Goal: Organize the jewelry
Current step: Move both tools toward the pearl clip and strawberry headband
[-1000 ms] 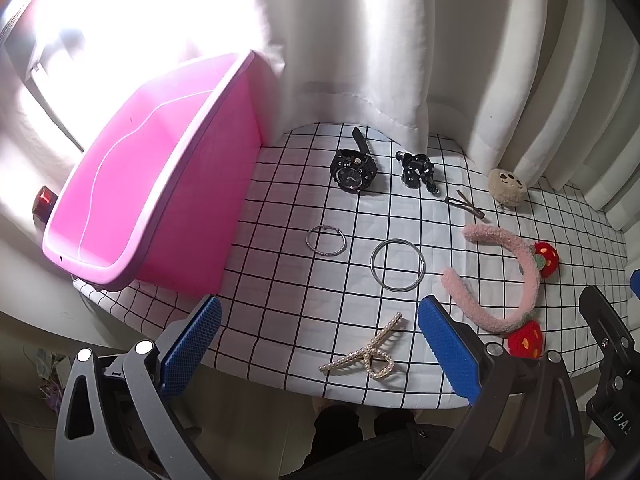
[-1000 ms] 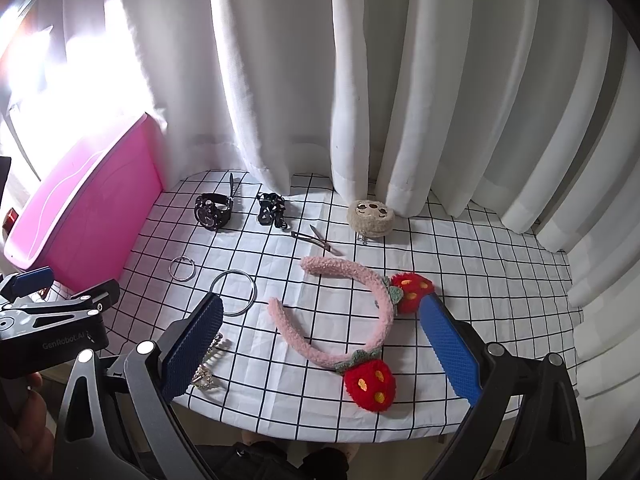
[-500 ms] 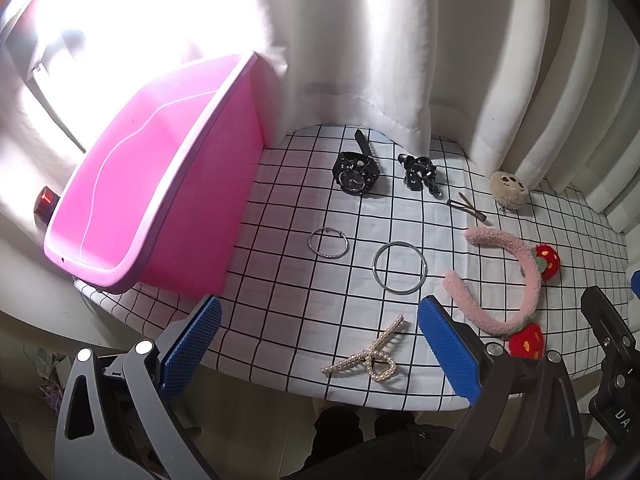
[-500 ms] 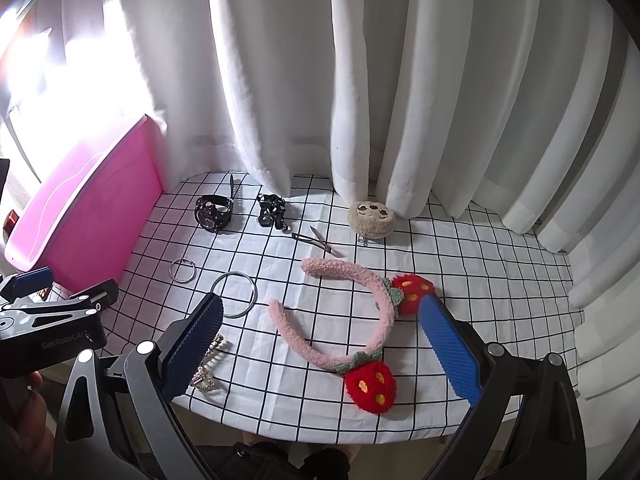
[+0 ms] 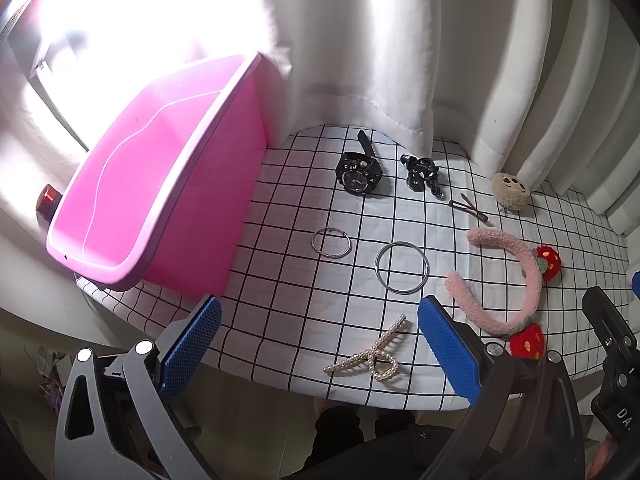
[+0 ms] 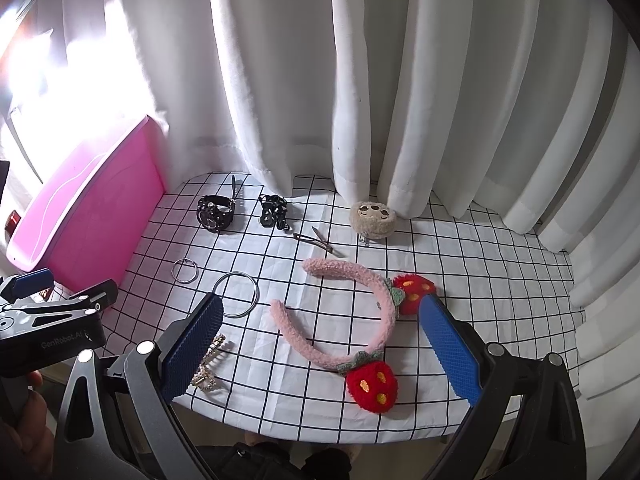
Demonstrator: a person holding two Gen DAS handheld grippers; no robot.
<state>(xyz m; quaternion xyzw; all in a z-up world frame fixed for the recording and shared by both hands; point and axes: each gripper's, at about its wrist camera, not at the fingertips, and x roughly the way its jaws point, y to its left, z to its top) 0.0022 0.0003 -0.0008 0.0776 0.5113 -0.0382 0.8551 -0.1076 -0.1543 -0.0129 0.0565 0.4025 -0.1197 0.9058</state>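
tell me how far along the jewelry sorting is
Nothing looks done: the pink bin shows nothing inside. Both the left gripper and right gripper are open, holding nothing. The watch, two rings, pearl clip and pink headband all lie on the checked cloth.

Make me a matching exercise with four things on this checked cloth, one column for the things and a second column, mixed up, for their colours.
Things:
1. watch
2. headband
3. large ring
4. round plush clip

Colours:
A. beige
B. silver
C. black
D. pink with red strawberries

Pairs: 1-C, 2-D, 3-B, 4-A
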